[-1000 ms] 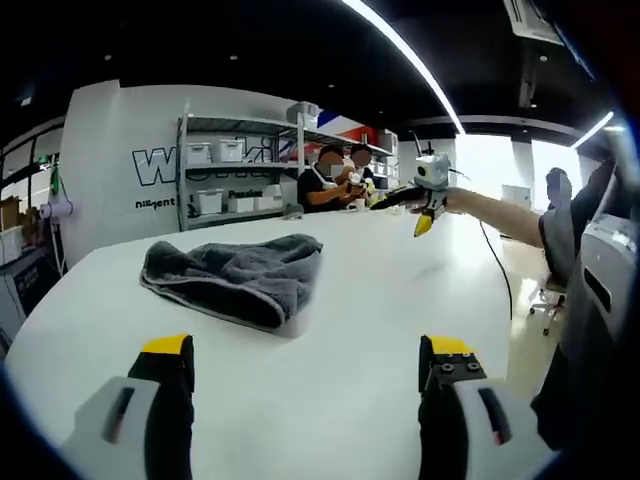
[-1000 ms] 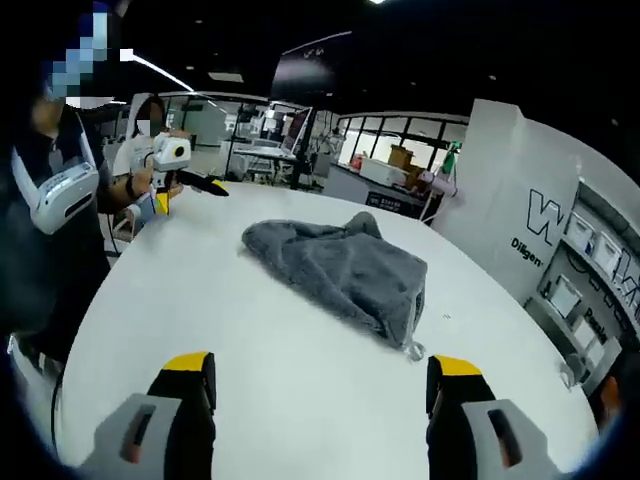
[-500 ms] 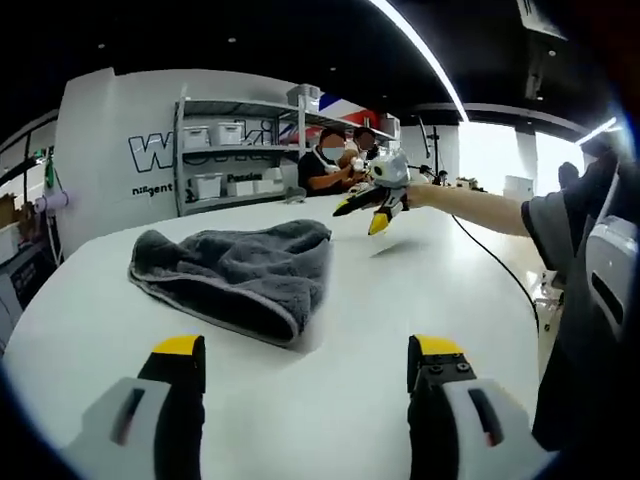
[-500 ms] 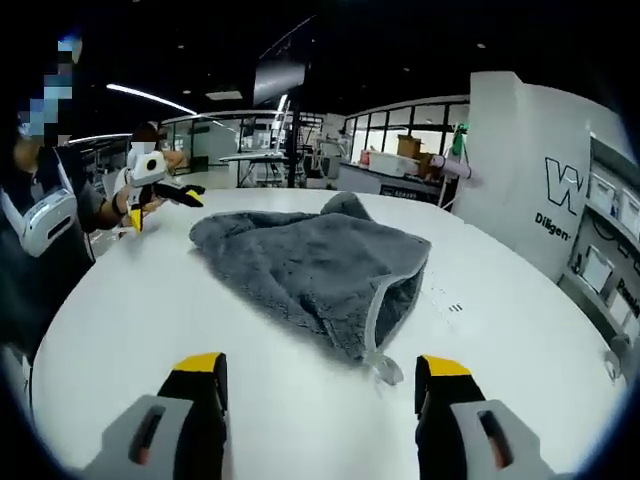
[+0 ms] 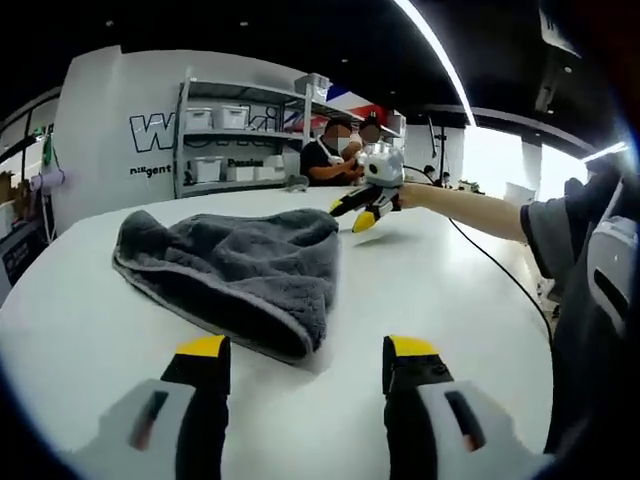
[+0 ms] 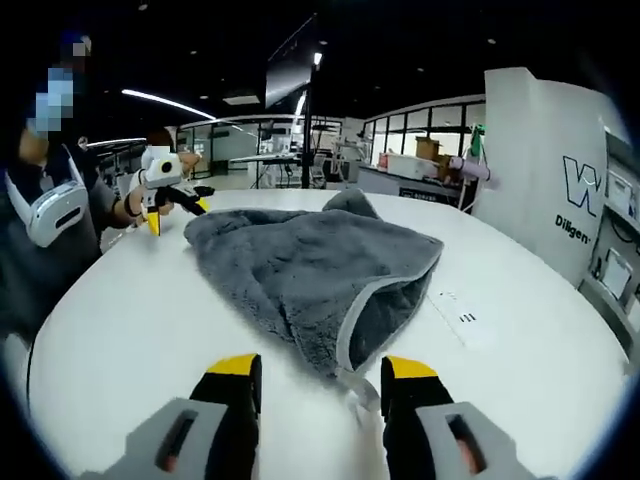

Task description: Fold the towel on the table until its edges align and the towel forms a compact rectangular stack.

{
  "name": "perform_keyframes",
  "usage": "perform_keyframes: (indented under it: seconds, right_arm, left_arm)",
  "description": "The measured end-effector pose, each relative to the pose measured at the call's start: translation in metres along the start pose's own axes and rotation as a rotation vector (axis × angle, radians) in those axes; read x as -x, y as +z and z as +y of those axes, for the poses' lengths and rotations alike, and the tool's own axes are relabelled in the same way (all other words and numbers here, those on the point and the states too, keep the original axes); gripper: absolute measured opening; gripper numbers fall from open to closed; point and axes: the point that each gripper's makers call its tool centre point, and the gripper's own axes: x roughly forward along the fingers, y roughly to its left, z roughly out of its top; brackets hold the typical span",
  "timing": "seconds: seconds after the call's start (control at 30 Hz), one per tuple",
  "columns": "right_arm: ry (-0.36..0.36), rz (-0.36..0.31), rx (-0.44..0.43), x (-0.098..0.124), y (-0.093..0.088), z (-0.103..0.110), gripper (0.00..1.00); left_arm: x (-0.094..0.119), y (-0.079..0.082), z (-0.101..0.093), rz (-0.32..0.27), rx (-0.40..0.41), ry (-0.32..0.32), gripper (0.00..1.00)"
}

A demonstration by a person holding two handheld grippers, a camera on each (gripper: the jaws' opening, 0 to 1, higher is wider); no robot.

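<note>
Bright ceiling strip (image 5: pixel 440 55); white table (image 5: pixel 440 270) glares; fisheye warp, edges blurry

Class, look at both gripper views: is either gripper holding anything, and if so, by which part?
Nothing is held. The left gripper and right gripper are open, each near an edge of the grey towel lying on the white table.

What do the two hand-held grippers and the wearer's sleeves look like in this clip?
Each hand-held gripper has two black jaws with yellow tips and light grey housings carrying a dark slot. The left hand-held gripper and the right hand-held gripper match. From a distance, the right one shows a white box body and a thin black cable trailing along the white table. The person wears a dark grey short sleeve.
</note>
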Motion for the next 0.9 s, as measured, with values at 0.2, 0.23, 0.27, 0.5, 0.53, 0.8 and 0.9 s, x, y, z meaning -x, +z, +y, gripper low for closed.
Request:
perform_keyframes:
  seconds: [0.2,0.23,0.27,0.5,0.53,0.8,0.9]
  right_arm:
    - [0.041,0.006,-0.017,-0.002,-0.007,-0.002,0.37]
    - [0.048,0.005,-0.02,-0.001,-0.008,-0.001,0.36]
    - [0.054,0.002,-0.022,-0.001,-0.008,-0.001,0.35]
    - [0.076,-0.008,-0.024,-0.001,-0.009,0.005,0.28]
    - [0.078,-0.006,-0.018,0.0,-0.009,0.005,0.27]
    - [0.068,-0.033,-0.003,0.003,-0.006,0.005,0.22]
    - [0.067,-0.037,0.002,0.002,-0.006,0.006,0.22]
  left_arm:
    - [-0.015,0.0,0.0,0.022,0.014,-0.032,0.52]
    - [-0.016,0.0,-0.001,0.025,0.02,-0.039,0.5]
    - [-0.018,-0.001,-0.002,0.029,0.027,-0.047,0.46]
    - [-0.021,-0.002,-0.01,0.04,0.026,-0.089,0.31]
    - [-0.02,-0.001,-0.011,0.035,0.027,-0.094,0.29]
    - [-0.018,-0.002,-0.011,0.035,0.032,-0.087,0.23]
    - [-0.016,-0.002,-0.011,0.039,0.031,-0.085,0.22]
